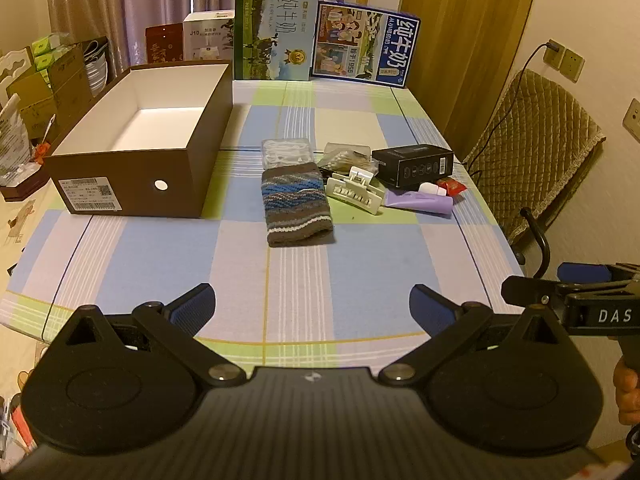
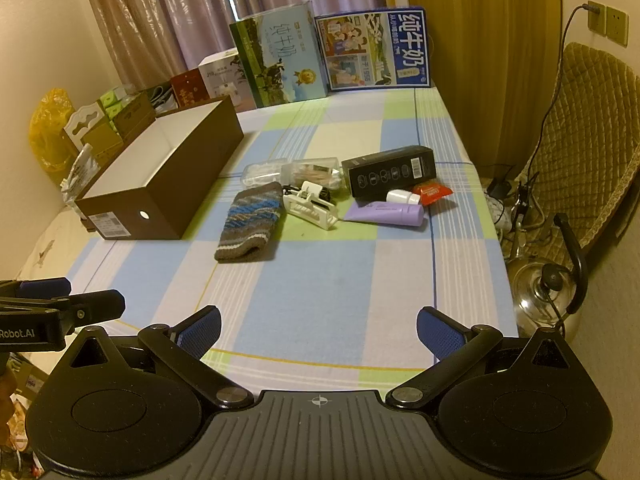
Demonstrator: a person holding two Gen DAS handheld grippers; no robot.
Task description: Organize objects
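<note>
Two grippers, left gripper [image 1: 313, 308] and right gripper [image 2: 319, 330], jaws spread fully wide, nothing between them, poised over the near tabletop [image 1: 360, 264], likely ready for a first pick. Clutter lies mid-table: knitted sleeve [image 1: 298, 210], cream hair clip [image 1: 354, 194], purple tube [image 1: 418, 202], black carton [image 1: 414, 164]. Open brown box [image 1: 132, 194] stands empty to the left, apparently the destination.

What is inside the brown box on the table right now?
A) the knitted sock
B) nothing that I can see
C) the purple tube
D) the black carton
B: the brown box shows only its bare white inside, while the knitted sock, purple tube and black carton all lie on the tablecloth beside it.
</note>
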